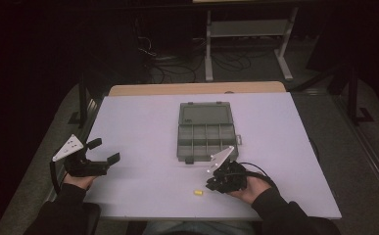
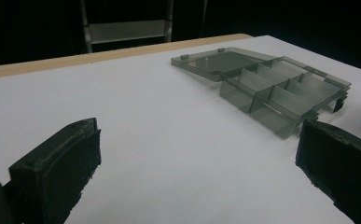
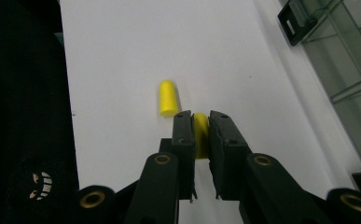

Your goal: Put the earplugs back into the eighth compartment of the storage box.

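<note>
On the white desk (image 1: 143,117) an open grey plastic box (image 1: 206,131) with dividers lies flat near the middle. Just in front of the box, the right tongs (image 3: 200,122) are clenched on a yellow earplug (image 3: 200,135). A second earplug (image 3: 168,97) lies on the desk beside them. Well left of the box, the left tongs (image 1: 104,151) are spread wide and hold nothing.

We hold the black two-jaw left gripper (image 1: 103,151) above the near left part of the table, its jaws spread wide apart with nothing between them, our left hand (image 1: 79,180) gripping it from below. We hold the black two-jaw right gripper (image 3: 199,122) low near the front edge in our right hand (image 1: 249,188), its jaws closed against a small yellow foam cylinder (image 3: 200,133). Both dark-sleeved forearms enter from the bottom of the high view.
</note>
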